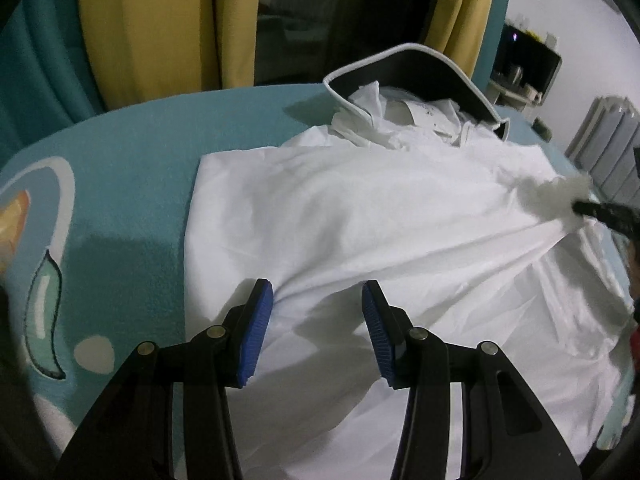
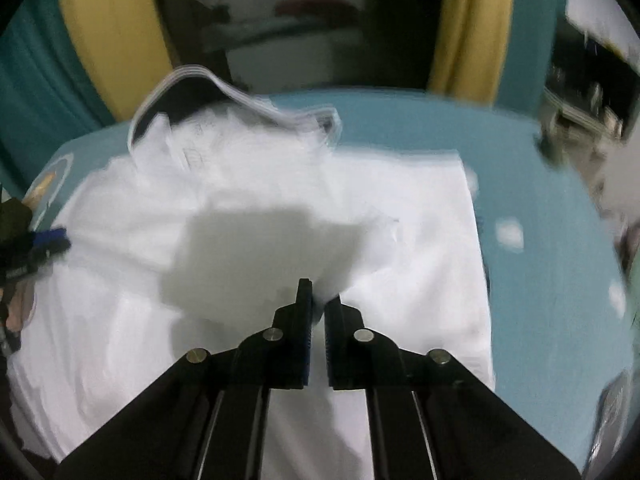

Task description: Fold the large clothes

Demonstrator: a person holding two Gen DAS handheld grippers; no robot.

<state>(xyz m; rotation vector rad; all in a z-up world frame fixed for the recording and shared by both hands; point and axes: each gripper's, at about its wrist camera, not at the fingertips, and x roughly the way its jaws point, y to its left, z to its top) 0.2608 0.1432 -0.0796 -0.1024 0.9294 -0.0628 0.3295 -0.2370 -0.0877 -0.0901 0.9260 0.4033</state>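
A large white garment (image 1: 380, 216) lies spread on a teal blanket (image 1: 132, 184). My left gripper (image 1: 318, 300) is open, its blue pads (image 1: 258, 332) just above the cloth's near part, holding nothing. My right gripper (image 2: 318, 304) is shut on a raised fold of the white garment (image 2: 260, 240) and lifts it off the bed. In the left wrist view the right gripper (image 1: 576, 204) shows at the right edge, pinching a bunched corner. In the right wrist view the left gripper (image 2: 48, 240) shows at the left edge. The right view is blurred.
A black basket with white trim (image 1: 420, 68) sits at the far end of the bed with more white clothes in it; it also shows in the right wrist view (image 2: 192, 84). Yellow and teal curtains (image 1: 132, 28) hang behind. A shelf (image 1: 524, 64) stands at the right.
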